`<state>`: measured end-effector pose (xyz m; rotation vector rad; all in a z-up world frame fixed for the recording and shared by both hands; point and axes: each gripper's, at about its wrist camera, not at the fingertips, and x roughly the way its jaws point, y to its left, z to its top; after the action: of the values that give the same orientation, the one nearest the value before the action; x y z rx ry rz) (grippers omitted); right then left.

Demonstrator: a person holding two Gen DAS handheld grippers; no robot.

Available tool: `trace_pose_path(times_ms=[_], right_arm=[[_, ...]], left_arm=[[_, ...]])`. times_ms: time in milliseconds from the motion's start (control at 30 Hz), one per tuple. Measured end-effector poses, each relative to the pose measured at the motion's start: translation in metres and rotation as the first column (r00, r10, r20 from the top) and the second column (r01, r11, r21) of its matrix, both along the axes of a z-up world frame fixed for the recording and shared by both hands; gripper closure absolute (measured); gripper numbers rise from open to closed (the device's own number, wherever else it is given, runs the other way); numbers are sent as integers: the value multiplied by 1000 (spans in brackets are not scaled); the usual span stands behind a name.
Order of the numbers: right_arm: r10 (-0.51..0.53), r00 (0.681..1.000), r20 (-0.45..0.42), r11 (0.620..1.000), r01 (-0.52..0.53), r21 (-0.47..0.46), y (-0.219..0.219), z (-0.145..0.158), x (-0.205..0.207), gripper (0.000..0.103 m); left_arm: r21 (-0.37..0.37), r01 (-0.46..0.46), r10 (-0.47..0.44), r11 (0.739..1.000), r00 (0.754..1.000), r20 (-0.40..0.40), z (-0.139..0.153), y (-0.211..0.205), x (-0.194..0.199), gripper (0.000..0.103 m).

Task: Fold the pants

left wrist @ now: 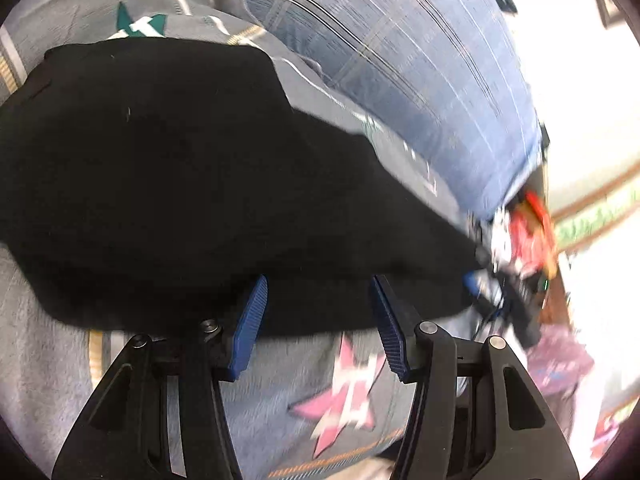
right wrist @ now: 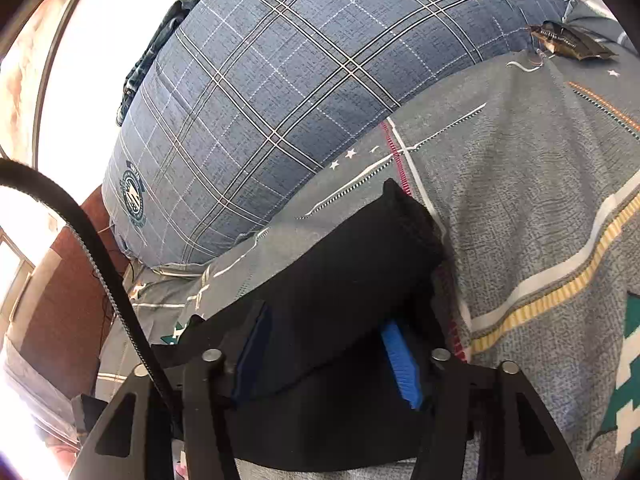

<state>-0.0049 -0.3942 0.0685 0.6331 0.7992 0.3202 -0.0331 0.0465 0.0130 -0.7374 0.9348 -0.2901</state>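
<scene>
Start at your left gripper (left wrist: 318,312): its blue pads (left wrist: 250,326) stand apart, with the near edge of the black pants (left wrist: 168,184) lying between them. No cloth looks pinched, so that side reads as released. Your right gripper (right wrist: 328,356) is parted too; a black fold of the pants (right wrist: 340,280) runs through the gap, and its pads (right wrist: 402,364) do not seem to press on it.

The pants lie in a thick, doubled bundle on the grey bedsheet (right wrist: 520,200), just in front of the blue plaid pillow (right wrist: 280,92); the bundle stops short of the pillow. A pink star print (left wrist: 346,396) shows on the sheet on the side of the pants away from the pillow.

You appear to be setting down a fold. Next, draw both grippers back from the pillow without snagging the cloth, then judge whether another fold is needed.
</scene>
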Motion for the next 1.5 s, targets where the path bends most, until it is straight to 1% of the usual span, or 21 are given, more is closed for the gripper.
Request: trace_pose_path(times_ms=[133, 267, 300, 333, 367, 400, 433, 467, 533, 700, 800, 867, 933, 967, 1033, 1100, 1200, 1300, 1400, 1467, 1500], right_arm=[[-1, 1000, -5, 1000, 1, 2, 2, -3, 3, 42], [-35, 999, 9, 997, 34, 72, -6, -8, 3, 42], [-45, 999, 20, 996, 43, 84, -8, -8, 2, 45], [-51, 998, 29, 996, 49, 79, -10, -8, 1, 56], [-53, 998, 37, 997, 51, 54, -10, -7, 1, 66], [-46, 998, 45, 999, 45, 19, -8, -5, 0, 83], [-37, 998, 55, 999, 37, 0, -5, -3, 0, 93], [-21, 997, 78, 999, 23, -23, -2, 2, -3, 94], [5, 993, 121, 999, 0, -42, 3, 13, -10, 97], [54, 962, 266, 994, -25, -110, 11, 59, -50, 98], [51, 972, 228, 992, -23, -121, 7, 53, -62, 98], [35, 993, 111, 992, -21, -126, 2, 25, -58, 98], [13, 1000, -21, 990, -16, -139, -2, -6, -52, 98], [12, 998, -59, 994, -19, -112, -4, -16, -52, 97], [-8, 999, -41, 995, 4, -96, -9, -12, -54, 97], [-18, 999, -43, 984, 10, -178, -7, -4, -56, 88], [-68, 996, -50, 980, 57, -191, -8, 4, -65, 80], [-90, 996, -8, 977, 87, -192, -4, 14, -81, 71], [-29, 999, 35, 981, 35, -190, 16, 24, -90, 69], [62, 996, 61, 982, -50, -183, 39, 28, -89, 65], [108, 992, 71, 982, -95, -166, 49, 28, -88, 65]], left_arm=[[-108, -82, 82, 991, 997, -5, -5, 4, 9, 36], [-141, -124, 127, 982, 992, 10, -4, 3, 16, 35], [-151, -128, 132, 980, 991, 19, -5, 3, 17, 35], [-163, -126, 133, 978, 991, 32, -5, 5, 17, 36], [-162, -121, 129, 979, 991, 39, -5, 7, 17, 46], [-145, -103, 111, 984, 993, 48, -4, 6, 19, 61], [-117, -82, 89, 990, 995, 52, -1, 3, 20, 88], [-74, -59, 65, 996, 995, 73, 5, 1, 20, 91], [-57, -26, 33, 998, 990, 134, 19, 0, 13, 96], [17, 59, -61, 998, 955, 291, 52, -3, -21, 96], [128, 71, -96, 989, 975, 201, 35, -8, -25, 96], [150, 60, -72, 987, 995, 73, 6, -6, -20, 96], [133, 54, -55, 990, 998, 6, -12, -2, -19, 96], [126, 50, -52, 991, 999, 16, -11, 0, -22, 96], [185, 59, -67, 981, 997, 36, -4, -3, -27, 96], [222, 61, -73, 973, 996, 48, -1, -6, -32, 96], [214, 47, -58, 976, 997, 45, 0, -1, -38, 96], [183, 5, -16, 983, 998, 58, 3, 14, -51, 95], [138, -59, 51, 989, 997, 59, 5, 35, -63, 78], [108, -110, 103, 988, 992, 67, 8, 50, -69, 60], [89, -135, 128, 987, 989, 76, 9, 58, -74, 57]])
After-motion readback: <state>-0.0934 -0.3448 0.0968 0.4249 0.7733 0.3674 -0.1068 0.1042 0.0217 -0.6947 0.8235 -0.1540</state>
